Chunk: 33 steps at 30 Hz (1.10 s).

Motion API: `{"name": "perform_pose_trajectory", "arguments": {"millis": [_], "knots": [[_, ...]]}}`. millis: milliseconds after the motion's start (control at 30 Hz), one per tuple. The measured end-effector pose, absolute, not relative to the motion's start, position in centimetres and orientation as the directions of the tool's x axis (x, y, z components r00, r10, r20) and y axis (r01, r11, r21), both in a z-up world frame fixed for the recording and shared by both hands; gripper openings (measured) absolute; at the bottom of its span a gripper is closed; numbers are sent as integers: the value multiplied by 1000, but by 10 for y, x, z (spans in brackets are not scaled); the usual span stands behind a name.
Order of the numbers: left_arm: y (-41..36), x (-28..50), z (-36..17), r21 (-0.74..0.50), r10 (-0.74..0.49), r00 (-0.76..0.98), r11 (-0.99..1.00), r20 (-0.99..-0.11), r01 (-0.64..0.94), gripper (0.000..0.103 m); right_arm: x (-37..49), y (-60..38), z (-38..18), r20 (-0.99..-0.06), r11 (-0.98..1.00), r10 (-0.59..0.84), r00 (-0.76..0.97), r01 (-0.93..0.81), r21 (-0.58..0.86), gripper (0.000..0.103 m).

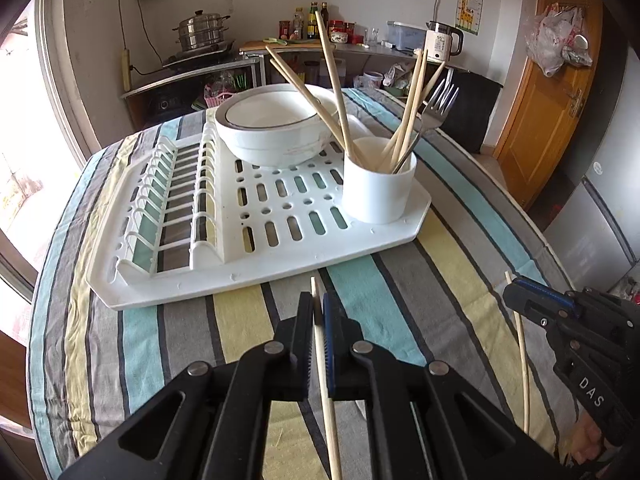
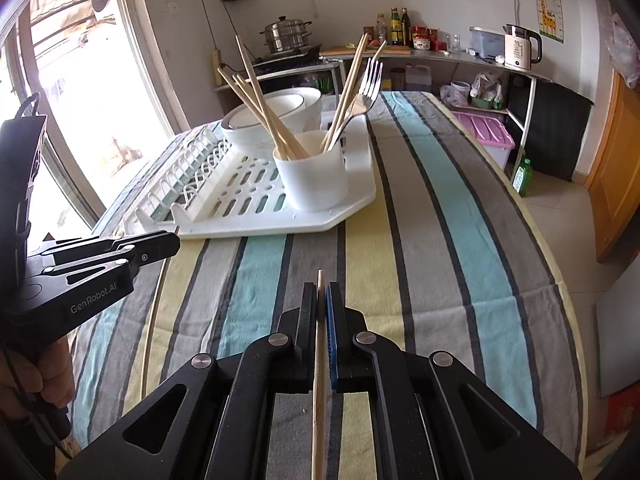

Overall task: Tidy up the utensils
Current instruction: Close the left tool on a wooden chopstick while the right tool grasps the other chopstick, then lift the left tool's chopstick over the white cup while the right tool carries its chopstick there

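Observation:
My left gripper is shut on a wooden chopstick that runs back along the fingers, over the striped cloth in front of the rack. My right gripper is shut on another chopstick; it also shows in the left wrist view with its chopstick hanging down. The white utensil cup stands on the rack's right corner, holding several chopsticks and a fork. It also shows in the right wrist view.
The white dish rack lies on a table with a striped cloth. A white bowl sits at the rack's back. A kitchen counter with a steamer pot, bottles and a kettle stands behind. A door is at the right.

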<state>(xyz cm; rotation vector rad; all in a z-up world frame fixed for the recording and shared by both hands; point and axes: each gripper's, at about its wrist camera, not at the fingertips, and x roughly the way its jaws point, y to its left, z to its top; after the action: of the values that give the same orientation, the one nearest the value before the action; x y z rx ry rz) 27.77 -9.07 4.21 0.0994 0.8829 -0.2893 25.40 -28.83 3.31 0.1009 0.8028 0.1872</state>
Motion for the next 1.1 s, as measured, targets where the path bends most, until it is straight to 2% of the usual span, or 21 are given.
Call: {"name": "perform_pose_trajectory", "arguments": {"millis": [333,600,1100], "knots": [[-74,252,93,-73,-274,688,949,-672,307,5,234,-298,78,-595,973,225,772,-148,176,4],[-61,215,107,-84,-306,733,942,-608,324,5,211,-298,88,-550,970,240,800,-175,169,4],[-46,189,124,-109,-326,757,940,-566,323,5,191,-304,108,-489,966,258,833,-207,156,4]]}}
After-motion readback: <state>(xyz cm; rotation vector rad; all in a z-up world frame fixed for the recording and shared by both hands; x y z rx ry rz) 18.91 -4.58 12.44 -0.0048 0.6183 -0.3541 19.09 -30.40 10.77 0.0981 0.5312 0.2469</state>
